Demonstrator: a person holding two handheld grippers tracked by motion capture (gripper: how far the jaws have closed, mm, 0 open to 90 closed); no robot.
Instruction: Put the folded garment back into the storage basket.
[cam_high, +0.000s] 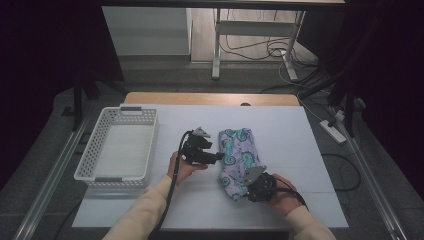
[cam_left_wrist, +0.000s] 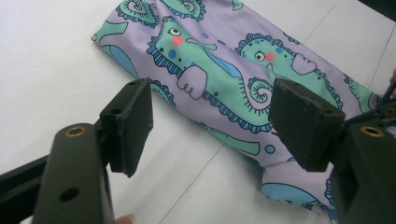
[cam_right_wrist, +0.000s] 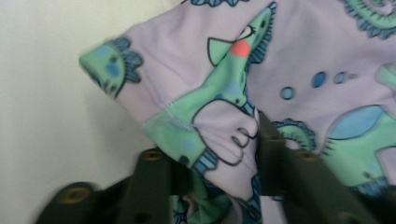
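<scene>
Nearest the person, a strip of bare white table (cam_high: 200, 210) lies free in front of both hands. Just beyond it, the right gripper (cam_high: 248, 186) is clenched on the near corner of the folded seahorse-print cloth (cam_high: 236, 155), a bunched fold pinched between its 2 jaws; in the right gripper view the jaw tips are buried under the fabric (cam_right_wrist: 224, 121). Left of the cloth, the left gripper (cam_high: 212, 157) hovers with jaws spread wide, grasping nothing, the cloth's long edge lying between them below. Farther left, well apart, sits a white basket (cam_high: 95, 150); its near rim reaches the table's edge.
</scene>
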